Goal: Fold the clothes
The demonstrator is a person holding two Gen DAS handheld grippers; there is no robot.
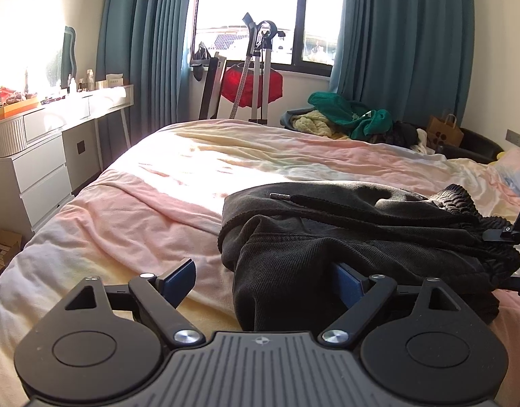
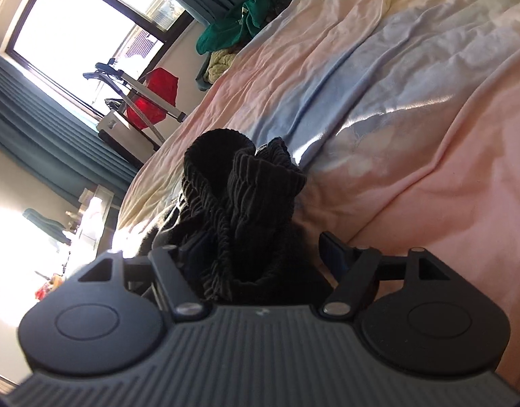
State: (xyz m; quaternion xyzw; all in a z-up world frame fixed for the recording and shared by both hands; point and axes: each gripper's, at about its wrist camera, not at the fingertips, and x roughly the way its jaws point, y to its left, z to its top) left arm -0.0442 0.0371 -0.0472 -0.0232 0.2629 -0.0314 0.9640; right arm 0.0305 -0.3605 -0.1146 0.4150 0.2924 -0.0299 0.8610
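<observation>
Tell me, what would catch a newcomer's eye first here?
A crumpled black garment lies on the pastel bed cover, its ribbed waistband bunched between the right gripper's open fingers. Behind the bed, a bright window frames a red garment hanging on a stand.

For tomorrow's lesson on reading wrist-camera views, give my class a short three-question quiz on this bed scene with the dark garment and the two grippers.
1. True or false: the black garment lies neatly folded flat on the bed.
2. Multiple choice: what lies between the right gripper's fingers? A) a red cloth B) the garment's ribbed elastic waistband C) nothing
3. Short answer: is the left gripper clamped on anything?

Key
1. False: it lies bunched and crumpled.
2. B
3. No: its jaws stand wide; the garment's edge drapes over the right-hand finger, unpinched.
</observation>
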